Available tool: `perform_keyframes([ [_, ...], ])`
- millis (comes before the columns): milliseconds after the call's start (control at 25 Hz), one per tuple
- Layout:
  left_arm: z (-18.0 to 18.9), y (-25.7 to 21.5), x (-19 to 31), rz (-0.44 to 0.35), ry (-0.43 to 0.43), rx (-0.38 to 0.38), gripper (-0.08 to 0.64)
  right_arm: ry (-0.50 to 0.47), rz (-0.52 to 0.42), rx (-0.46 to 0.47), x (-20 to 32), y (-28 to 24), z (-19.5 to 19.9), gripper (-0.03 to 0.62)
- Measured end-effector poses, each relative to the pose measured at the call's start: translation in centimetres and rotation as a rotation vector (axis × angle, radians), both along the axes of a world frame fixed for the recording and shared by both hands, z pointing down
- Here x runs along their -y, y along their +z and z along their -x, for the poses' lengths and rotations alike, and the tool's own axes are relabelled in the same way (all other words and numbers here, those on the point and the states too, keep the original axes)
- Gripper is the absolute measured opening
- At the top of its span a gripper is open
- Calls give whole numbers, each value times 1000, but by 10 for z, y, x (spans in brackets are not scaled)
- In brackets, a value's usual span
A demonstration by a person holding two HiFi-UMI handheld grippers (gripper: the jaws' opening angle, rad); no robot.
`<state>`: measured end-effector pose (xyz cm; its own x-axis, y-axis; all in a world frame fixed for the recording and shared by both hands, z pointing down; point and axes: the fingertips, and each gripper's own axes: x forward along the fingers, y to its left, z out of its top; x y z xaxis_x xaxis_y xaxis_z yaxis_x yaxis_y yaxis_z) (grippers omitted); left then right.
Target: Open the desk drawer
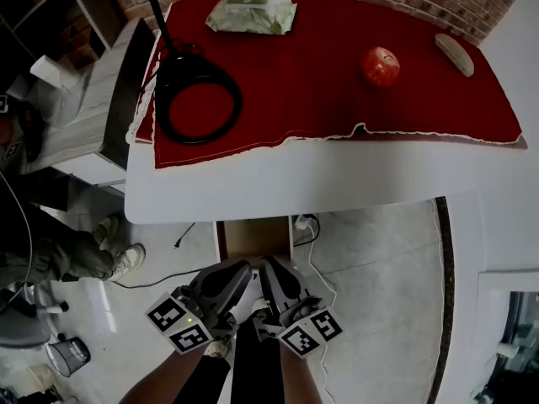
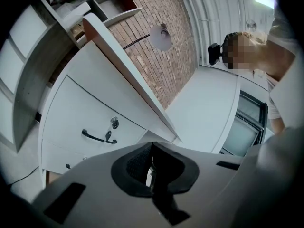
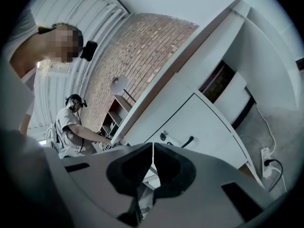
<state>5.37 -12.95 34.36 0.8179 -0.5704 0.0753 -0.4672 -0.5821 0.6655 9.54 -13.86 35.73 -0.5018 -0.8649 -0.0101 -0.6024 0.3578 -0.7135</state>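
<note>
The white desk (image 1: 286, 183) stands ahead of me, with its drawer unit (image 1: 253, 238) tucked under the front edge. In the left gripper view the white drawer front (image 2: 90, 115) is closed, with a black handle (image 2: 97, 137) and a small lock (image 2: 114, 122). The right gripper view shows the same handle (image 3: 186, 141) and lock (image 3: 164, 136). Both grippers hang side by side below the desk edge, short of the drawer and apart from it. My left gripper (image 1: 242, 269) (image 2: 152, 144) is shut and holds nothing. My right gripper (image 1: 268, 266) (image 3: 153, 145) is also shut and empty.
A red cloth (image 1: 337, 82) covers the desktop, bearing a coiled black cable (image 1: 198, 103), a pack of wipes (image 1: 251, 13), a red fruit (image 1: 381, 66) and a beige object (image 1: 455, 54). A power strip (image 1: 303, 223) lies on the floor. A person (image 1: 59, 255) sits at the left.
</note>
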Motion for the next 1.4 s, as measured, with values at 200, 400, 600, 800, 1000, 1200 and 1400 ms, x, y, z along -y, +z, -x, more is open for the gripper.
perform_keyframes([
  [200,10,17,-3,30,-27,-7,11,42,52,117,14,25,-9,20],
  [400,17,26,-3,36,-36,-2,11,87,168,195,39,63,-9,20],
  [600,23,30,3,30,-40,12,11,55,216,253,68,81,-2,21],
  [800,25,30,10,17,-18,30,11,76,230,302,92,86,-1,23],
  [1000,26,31,12,9,2,49,11,71,258,384,108,86,2,117],
  [1200,30,36,14,23,-3,55,11,92,264,398,122,84,6,115],
  [1400,30,40,18,21,-10,65,11,164,288,493,122,87,8,54],
])
